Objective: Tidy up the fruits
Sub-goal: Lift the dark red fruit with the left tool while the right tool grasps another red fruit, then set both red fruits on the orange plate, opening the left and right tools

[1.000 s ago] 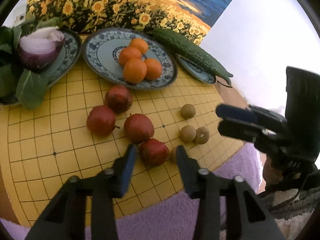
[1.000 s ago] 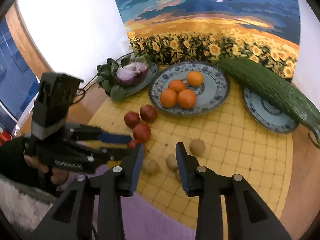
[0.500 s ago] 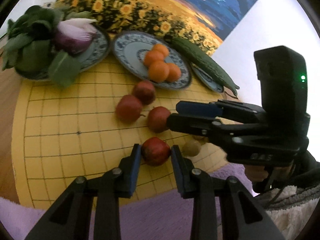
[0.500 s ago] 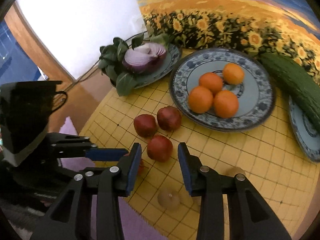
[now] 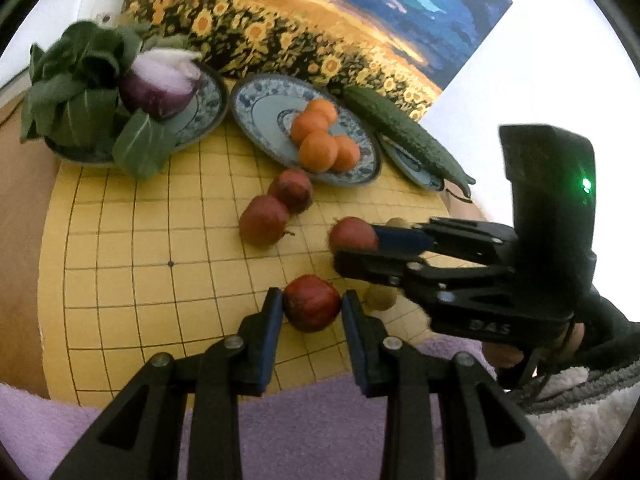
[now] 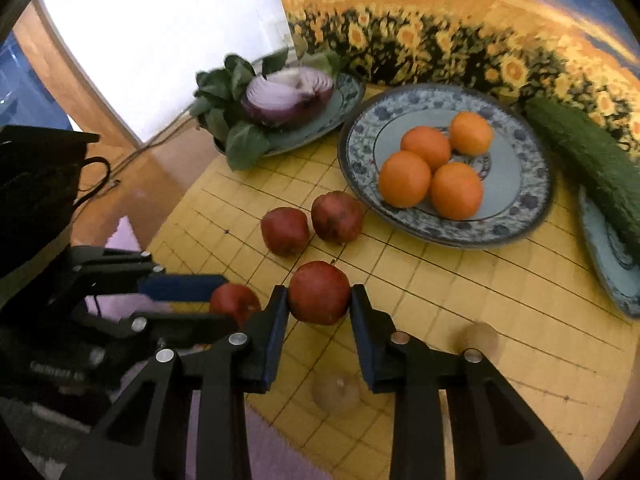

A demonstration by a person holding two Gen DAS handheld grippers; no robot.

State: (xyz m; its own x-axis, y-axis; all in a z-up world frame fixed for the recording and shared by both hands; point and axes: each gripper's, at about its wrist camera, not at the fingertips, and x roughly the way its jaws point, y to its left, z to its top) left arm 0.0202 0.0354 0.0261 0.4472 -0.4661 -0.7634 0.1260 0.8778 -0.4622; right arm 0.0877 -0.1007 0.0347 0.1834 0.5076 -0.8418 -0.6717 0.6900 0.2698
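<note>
- Both of our grippers have closed in since a second ago: our left gripper (image 5: pixel 312 306), then hovering open, now clamps the nearest round dark-red fruit (image 5: pixel 312 303).
- Our right gripper (image 6: pixel 319 298) is closing its jaws on a second red fruit (image 6: pixel 319 293), pads at both its sides.
- Both fruits sit on the yellow gridded mat (image 6: pixel 460 280), short of the blue-patterned china plate of oranges (image 6: pixel 516 224).
- We judge two lifts are imminent; two more red fruits (image 6: pixel 337 218) wait beside that plate.

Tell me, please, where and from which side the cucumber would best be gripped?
Grip the cucumber across its middle, probably from above, jaws spanning its narrow width: it lies long and slim over the small plate, and the painting stands close behind, crowding a side approach.
</note>
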